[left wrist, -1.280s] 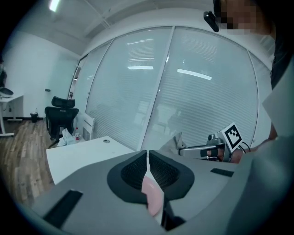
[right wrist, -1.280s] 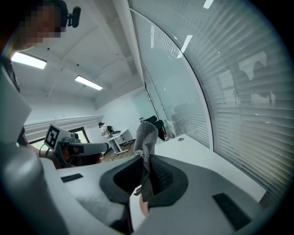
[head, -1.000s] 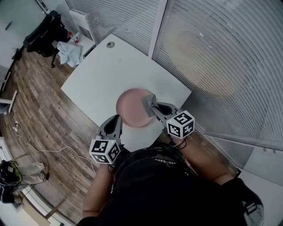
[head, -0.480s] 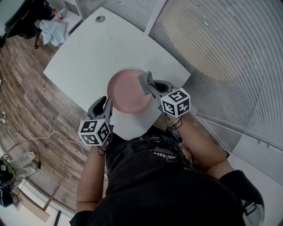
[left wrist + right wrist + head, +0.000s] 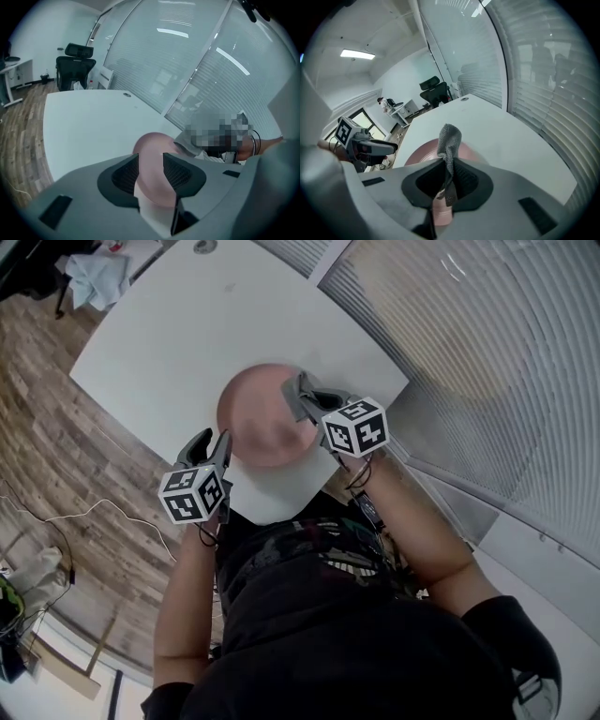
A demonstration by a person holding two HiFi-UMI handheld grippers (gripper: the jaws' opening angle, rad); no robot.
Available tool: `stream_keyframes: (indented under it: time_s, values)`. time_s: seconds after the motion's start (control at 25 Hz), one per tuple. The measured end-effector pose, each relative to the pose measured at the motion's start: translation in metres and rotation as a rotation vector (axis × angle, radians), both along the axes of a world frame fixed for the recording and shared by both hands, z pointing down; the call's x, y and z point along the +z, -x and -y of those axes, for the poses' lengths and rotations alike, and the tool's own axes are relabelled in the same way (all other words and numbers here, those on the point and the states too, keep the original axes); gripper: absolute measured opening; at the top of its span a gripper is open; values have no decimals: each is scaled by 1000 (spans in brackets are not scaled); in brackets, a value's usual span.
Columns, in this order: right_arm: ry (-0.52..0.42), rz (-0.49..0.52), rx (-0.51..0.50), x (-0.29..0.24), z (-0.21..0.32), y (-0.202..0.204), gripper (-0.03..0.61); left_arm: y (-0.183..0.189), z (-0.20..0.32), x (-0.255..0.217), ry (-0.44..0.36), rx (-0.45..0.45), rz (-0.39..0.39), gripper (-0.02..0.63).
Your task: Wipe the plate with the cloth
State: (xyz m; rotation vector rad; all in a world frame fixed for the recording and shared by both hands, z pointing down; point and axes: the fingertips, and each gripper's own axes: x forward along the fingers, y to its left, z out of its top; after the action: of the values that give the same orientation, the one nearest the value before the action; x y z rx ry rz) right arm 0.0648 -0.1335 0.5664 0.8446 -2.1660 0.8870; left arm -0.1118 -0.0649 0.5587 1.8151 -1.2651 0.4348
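A round pink plate (image 5: 262, 418) lies on the white table (image 5: 159, 343) near its front edge. My right gripper (image 5: 298, 397) hovers over the plate's right rim, shut on a grey cloth (image 5: 292, 388). In the right gripper view the cloth (image 5: 450, 137) sticks up from the pinched jaws of the right gripper (image 5: 449, 176), with the plate (image 5: 421, 152) beyond. My left gripper (image 5: 216, 444) is at the plate's near-left rim. Its jaws are opening, and the left gripper (image 5: 151, 171) shows the plate (image 5: 154, 150) through the gap, with the pads not pressing on it.
A glass wall with blinds (image 5: 469, 343) runs along the table's right side. Beyond the far end stand a black office chair (image 5: 75, 58) and a small side table with light cloths (image 5: 94, 277). A cable hole (image 5: 204, 246) marks the far table edge. Wooden floor lies left.
Both grippers have sunk toward the plate. The left jaws have gone from shut to apart. The right gripper still pinches the cloth.
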Motion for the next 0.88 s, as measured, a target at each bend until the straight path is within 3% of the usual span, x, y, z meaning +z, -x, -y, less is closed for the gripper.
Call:
stream_keyframes:
  time_s: [0.44,0.76,0.88]
  values:
    - [102,-244,24,66,17,2,40,-3,3,52,95,-34,13,169]
    - [159,-348,-19,88,17,7,40,5,6,78,155,-56,38,164]
    - [176,-372,-24,94,17,6,38,6,7,84,170,-51,65,95]
